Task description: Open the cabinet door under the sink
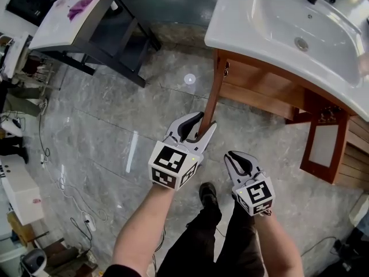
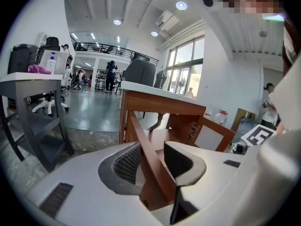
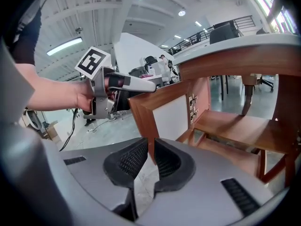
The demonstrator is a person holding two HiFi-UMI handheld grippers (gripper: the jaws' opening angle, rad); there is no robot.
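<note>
**Head view:** Glossy white sink (image 1: pixel 277 22) at top right, with a brown wood cabinet (image 1: pixel 259 88) under it. The door (image 1: pixel 212 94) below the sink's left corner is already swung out and shows edge-on as a thin board. The left tool (image 1: pixel 205 122) straddles its free edge, low down. The right tool (image 1: pixel 236 156) hangs just right of that over the grey marbled floor (image 1: pixel 115 126), touching nothing. A second door (image 1: pixel 324 146) under the sink's right side also stands open; it has a wood frame and a white panel.

**Left gripper view:** The door is a flat varnished board (image 2: pixel 155 178) running slantwise between dark ribbed pads (image 2: pixel 127 163). The jaws are set wide and the pads look pinched on both faces. The grip is tight at the root, with a small gap near the right tip.

**Right gripper view:** The right tool's (image 3: pixel 151 142) jaws are narrow, with a thin slit and nothing in it. The door's inner face (image 3: pixel 171 119) is ahead, a white panel in a wood frame. Metal hinges (image 3: pixel 193 108) sit on its sink side. The door's lower corner shows just beyond the jaw tips. The left tool (image 3: pixel 134 83) sits at the door's outer edge. There is a bare wood shelf (image 3: pixel 235 124) under the sink.

**Step:** I judge this late in the opening, with the door well clear of the cabinet. The next move is probably to follow the hinge arc a bit wider, or to let go. The board is smooth and slanted in the pads, so it could slip; keep the grip square.
</note>
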